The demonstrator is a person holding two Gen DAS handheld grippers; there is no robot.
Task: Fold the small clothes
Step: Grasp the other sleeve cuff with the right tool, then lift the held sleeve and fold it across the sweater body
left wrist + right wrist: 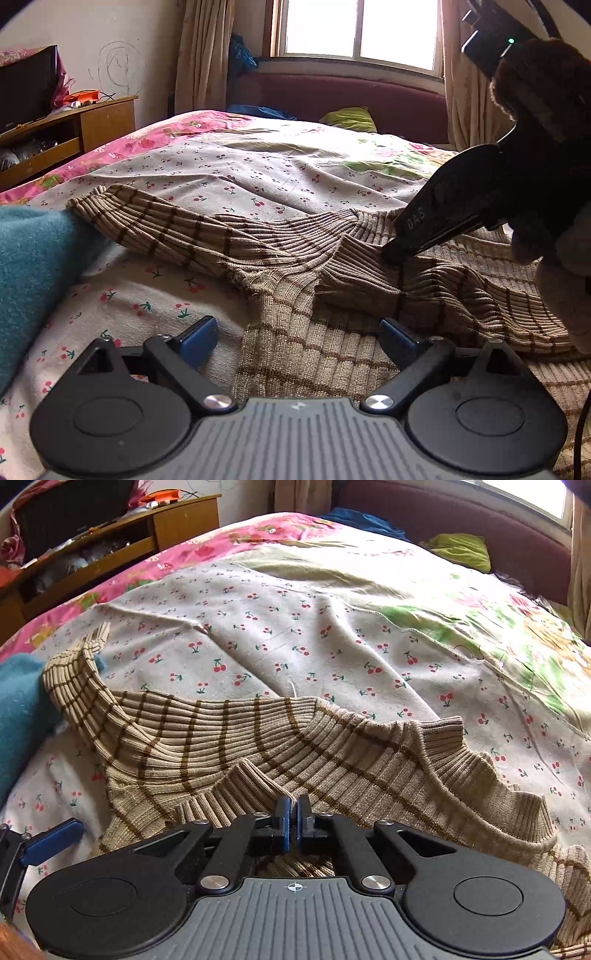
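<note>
A small tan ribbed sweater with brown stripes (295, 332) lies on the cherry-print bedsheet (258, 173). One sleeve (155, 221) stretches left toward a teal garment. My left gripper (297, 338) is open just above the sweater's body, holding nothing. My right gripper (294, 821) is shut on the ribbed cuff (243, 779) of the other sleeve, folded over the sweater's body (369, 775). It also shows in the left wrist view (397, 253), pressing down on the sleeve. The left gripper's blue fingertip (51, 840) shows at the lower left of the right wrist view.
A teal fleece garment (33, 266) lies at the left of the bed, also in the right wrist view (18, 716). A wooden TV stand (74, 129) stands beyond the bed's left side. A green pillow (351, 119) and maroon headboard (369, 96) are at the far end.
</note>
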